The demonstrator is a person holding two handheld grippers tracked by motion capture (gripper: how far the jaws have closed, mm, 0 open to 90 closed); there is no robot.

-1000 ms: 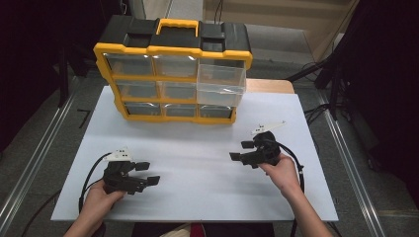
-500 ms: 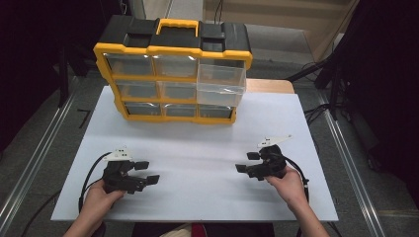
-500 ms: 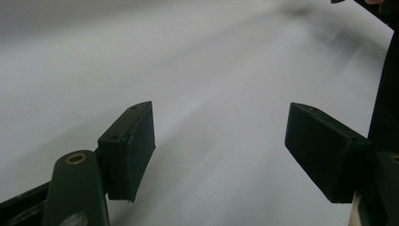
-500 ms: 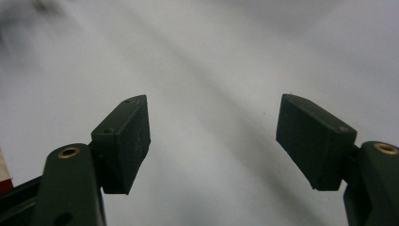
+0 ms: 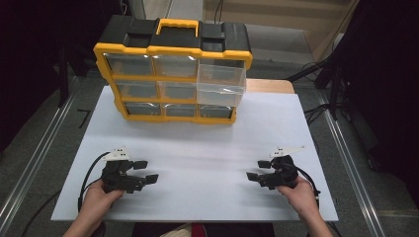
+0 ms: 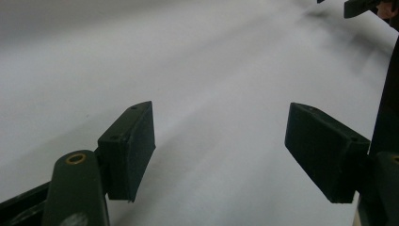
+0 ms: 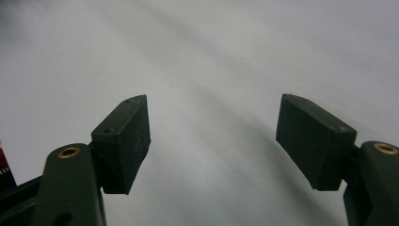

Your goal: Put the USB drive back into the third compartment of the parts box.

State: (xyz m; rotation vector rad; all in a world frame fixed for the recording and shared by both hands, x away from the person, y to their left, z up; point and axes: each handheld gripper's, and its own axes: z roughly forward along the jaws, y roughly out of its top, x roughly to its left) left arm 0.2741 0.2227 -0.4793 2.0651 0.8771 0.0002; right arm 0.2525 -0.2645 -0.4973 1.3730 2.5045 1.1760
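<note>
Both tools rest low over the white desk [image 5: 207, 148], near its front edge and well apart: the left tool [image 5: 146, 171] at the left, the right tool [image 5: 253, 170] at the right. Each has its jaws spread wide with nothing between them. The yellow and black drawer organizer [image 5: 170, 74] stands at the far side of the desk, with one clear drawer [image 5: 221, 85] pulled out.

White table [image 5: 207, 148] bare between grippers; drawer organizer [image 5: 173, 69] blocks far edge, one drawer [image 5: 221, 85] protruding

white table [image 5: 197, 148], grey floor [image 5: 44, 128], dark surroundings
</note>
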